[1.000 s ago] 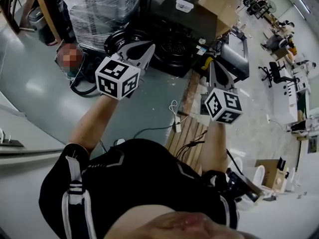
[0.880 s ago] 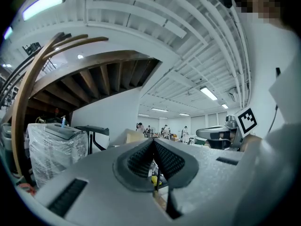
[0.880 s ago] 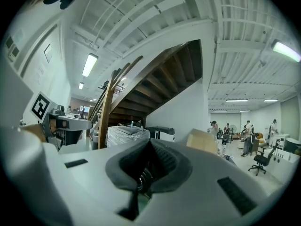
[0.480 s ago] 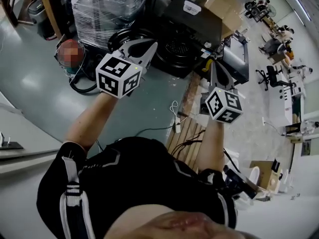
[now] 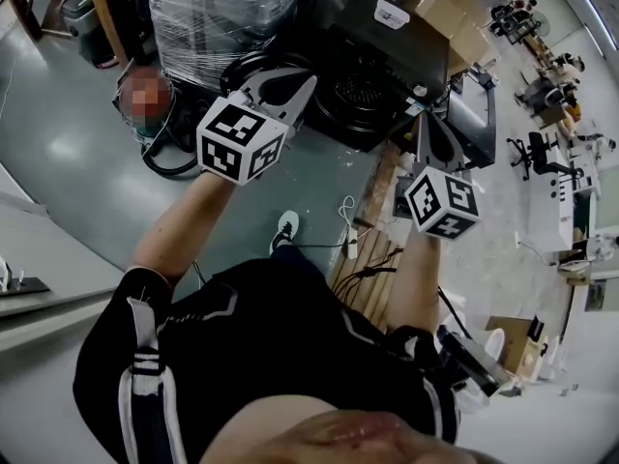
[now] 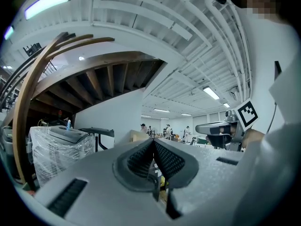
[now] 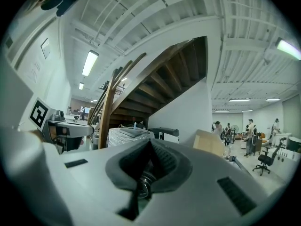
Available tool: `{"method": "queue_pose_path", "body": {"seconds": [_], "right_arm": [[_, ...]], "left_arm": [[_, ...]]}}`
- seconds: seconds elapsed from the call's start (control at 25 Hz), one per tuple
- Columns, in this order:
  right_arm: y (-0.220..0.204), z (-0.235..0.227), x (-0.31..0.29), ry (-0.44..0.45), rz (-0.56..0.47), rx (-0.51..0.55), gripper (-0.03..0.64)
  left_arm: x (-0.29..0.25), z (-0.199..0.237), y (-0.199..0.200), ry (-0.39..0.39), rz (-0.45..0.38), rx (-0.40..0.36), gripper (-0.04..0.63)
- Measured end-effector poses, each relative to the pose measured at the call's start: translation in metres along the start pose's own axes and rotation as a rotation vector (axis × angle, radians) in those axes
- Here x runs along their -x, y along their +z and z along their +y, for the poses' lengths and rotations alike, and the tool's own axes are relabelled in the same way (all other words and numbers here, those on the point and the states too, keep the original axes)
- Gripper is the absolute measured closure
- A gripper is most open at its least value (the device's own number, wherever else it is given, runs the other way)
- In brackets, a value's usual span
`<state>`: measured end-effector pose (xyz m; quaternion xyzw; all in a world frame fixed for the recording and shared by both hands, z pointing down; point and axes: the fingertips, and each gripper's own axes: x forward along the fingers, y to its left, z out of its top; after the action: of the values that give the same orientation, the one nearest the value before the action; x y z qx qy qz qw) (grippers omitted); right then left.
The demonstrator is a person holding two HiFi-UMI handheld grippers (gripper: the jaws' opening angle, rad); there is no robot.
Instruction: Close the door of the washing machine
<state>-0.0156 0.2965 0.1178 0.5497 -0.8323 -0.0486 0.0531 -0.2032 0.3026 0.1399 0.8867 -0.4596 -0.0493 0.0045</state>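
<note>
Since a second ago both grippers have travelled toward twelve o'clock, and a shoe (image 5: 283, 227) has appeared near the centre of the head view. The left gripper (image 5: 308, 78) and right gripper (image 5: 423, 117) are each pinched narrow and hold nothing. Only the gripper views show the ribbed pads (image 6: 140, 160) meeting. Only the head view shows the black washing machine (image 5: 392, 42), at one o'clock just beyond the tips. Its round perforated drum (image 5: 353, 95) is visible, and a plastic-wrapped appliance (image 5: 218, 8) stands at eleven o'clock.

Looked like a big industrial workshop hall: bare concrete floor (image 5: 77, 162), a plastic-wrapped appliance (image 5: 218, 17), cardboard boxes (image 5: 450, 17), a wooden pallet (image 5: 372, 259), strip lights (image 7: 89, 62) overhead, office chairs (image 5: 537, 148) further back.
</note>
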Motion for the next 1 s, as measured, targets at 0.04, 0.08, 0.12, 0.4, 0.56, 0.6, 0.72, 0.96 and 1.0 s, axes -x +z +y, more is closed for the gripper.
{"method": "queue_pose_path", "body": {"seconds": [0.04, 0.08, 0.12, 0.4, 0.56, 0.6, 0.72, 0.96, 1.0], "right_arm": [[-0.002, -0.002, -0.007, 0.006, -0.004, -0.003, 0.612], [-0.005, -0.004, -0.014, 0.013, -0.007, -0.007, 0.612], [-0.008, -0.007, -0.022, 0.019, -0.011, -0.011, 0.612], [-0.007, -0.043, -0.082, 0.055, -0.020, -0.025, 0.612], [-0.013, -0.066, -0.114, 0.065, -0.012, -0.020, 0.612], [-0.014, -0.073, -0.122, 0.067, -0.010, -0.024, 0.612], [-0.017, -0.093, -0.141, 0.067, -0.004, -0.027, 0.612], [-0.023, -0.133, -0.179, 0.063, -0.013, -0.049, 0.612], [-0.024, -0.139, -0.184, 0.064, -0.014, -0.049, 0.612]], "left_arm": [[-0.005, 0.003, -0.003, 0.003, 0.005, -0.002, 0.591], [-0.011, 0.007, -0.006, 0.005, 0.011, -0.006, 0.591], [-0.018, 0.010, -0.008, 0.008, 0.017, -0.012, 0.591], [-0.080, 0.033, 0.001, -0.012, 0.001, -0.039, 0.591], [-0.117, 0.044, 0.003, -0.030, -0.008, -0.040, 0.591], [-0.127, 0.047, 0.002, -0.029, -0.001, -0.053, 0.591], [-0.152, 0.050, 0.007, -0.054, -0.022, -0.075, 0.591], [-0.204, 0.055, -0.001, -0.106, -0.003, -0.118, 0.591], [-0.213, 0.058, -0.003, -0.104, 0.003, -0.110, 0.591]]}}
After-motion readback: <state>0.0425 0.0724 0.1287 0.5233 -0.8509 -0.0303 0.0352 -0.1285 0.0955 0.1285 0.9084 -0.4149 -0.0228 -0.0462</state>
